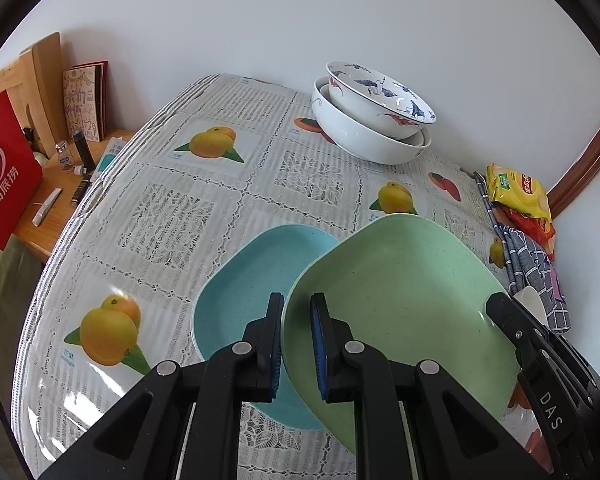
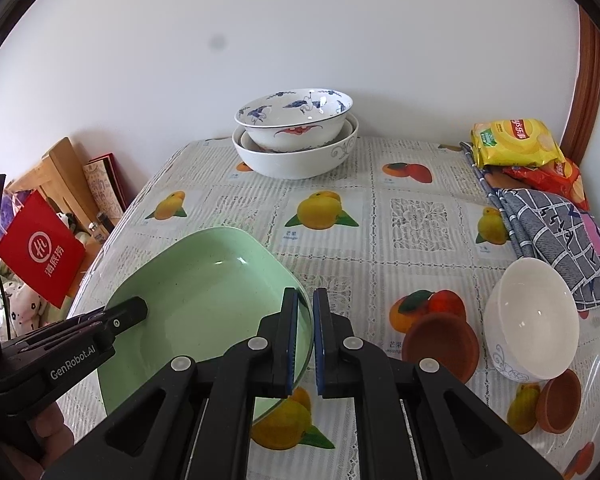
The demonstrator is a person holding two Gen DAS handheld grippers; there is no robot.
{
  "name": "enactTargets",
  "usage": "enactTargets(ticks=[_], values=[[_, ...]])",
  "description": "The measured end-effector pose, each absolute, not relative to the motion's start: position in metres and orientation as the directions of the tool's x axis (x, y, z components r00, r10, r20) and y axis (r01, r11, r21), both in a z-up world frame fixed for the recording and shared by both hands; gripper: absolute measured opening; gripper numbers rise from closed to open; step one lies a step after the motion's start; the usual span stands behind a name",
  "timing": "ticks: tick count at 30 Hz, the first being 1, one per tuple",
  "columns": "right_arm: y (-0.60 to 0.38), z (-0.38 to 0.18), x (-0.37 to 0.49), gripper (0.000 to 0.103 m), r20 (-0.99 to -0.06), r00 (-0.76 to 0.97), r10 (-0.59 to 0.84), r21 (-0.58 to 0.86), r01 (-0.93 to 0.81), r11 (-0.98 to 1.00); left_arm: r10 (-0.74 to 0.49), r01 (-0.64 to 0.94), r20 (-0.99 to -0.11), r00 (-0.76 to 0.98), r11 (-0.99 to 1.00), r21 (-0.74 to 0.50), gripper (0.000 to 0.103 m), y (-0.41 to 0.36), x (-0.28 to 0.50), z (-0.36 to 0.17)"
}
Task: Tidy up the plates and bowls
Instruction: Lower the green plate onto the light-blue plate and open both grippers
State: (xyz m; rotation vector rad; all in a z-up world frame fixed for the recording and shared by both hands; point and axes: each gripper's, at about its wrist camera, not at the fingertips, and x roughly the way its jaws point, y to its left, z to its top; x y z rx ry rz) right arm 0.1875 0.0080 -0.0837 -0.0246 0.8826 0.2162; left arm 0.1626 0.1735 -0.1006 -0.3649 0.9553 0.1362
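Both tools are on the speckled pale-green squarish plate (image 1: 400,292) right now. The left tool (image 1: 298,344) has its blue-padded jaws clamped on the plate's left rim, and the right tool (image 2: 305,340) pinches the opposite rim, jaws nearly together with only the thin edge between them. The plate hangs tilted above the bench (image 1: 172,216), its hollow facing up and towards the cameras, its far corner aimed at the wall. It has no real long axis, being near square with rounded corners; the diagonal from the near corner to the far one runs away from the person.

Directly beneath and to its left sits the matching light-blue squarish plate (image 1: 240,280), flat on the fruit-print tablecloth, partly covered by the green one. By my reading, green is about to nest onto blue.

Done so far: at the back by the wall, a blue-and-red painted white bowl (image 2: 296,116) sits inside a larger plain white bowl (image 2: 296,160). Still loose: a small white bowl (image 2: 532,320) on its side at the right, touching two brown clay saucers (image 2: 440,340). So I'd call it roughly halfway, with plates mid-stack and small pieces waiting.
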Motion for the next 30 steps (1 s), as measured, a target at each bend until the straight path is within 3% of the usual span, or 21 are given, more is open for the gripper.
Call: enactTargets(ticks=[17, 30], values=[[0.038, -0.119, 0.204, 0.008, -0.806, 0.552, 0.213, 0.071, -0.267, 0.961, 0.007, -0.349, -0.850, 0.526, 0.913, -0.209, 0.013, 0.200, 0.167, -0.129], [0.056, -0.136, 0.211, 0.009, -0.818, 0.550, 0.169, -0.008, -0.305, 0.952, 0.016, -0.358, -0.852, 0.524, 0.912, -0.203, 0.013, 0.211, 0.176, -0.141]])
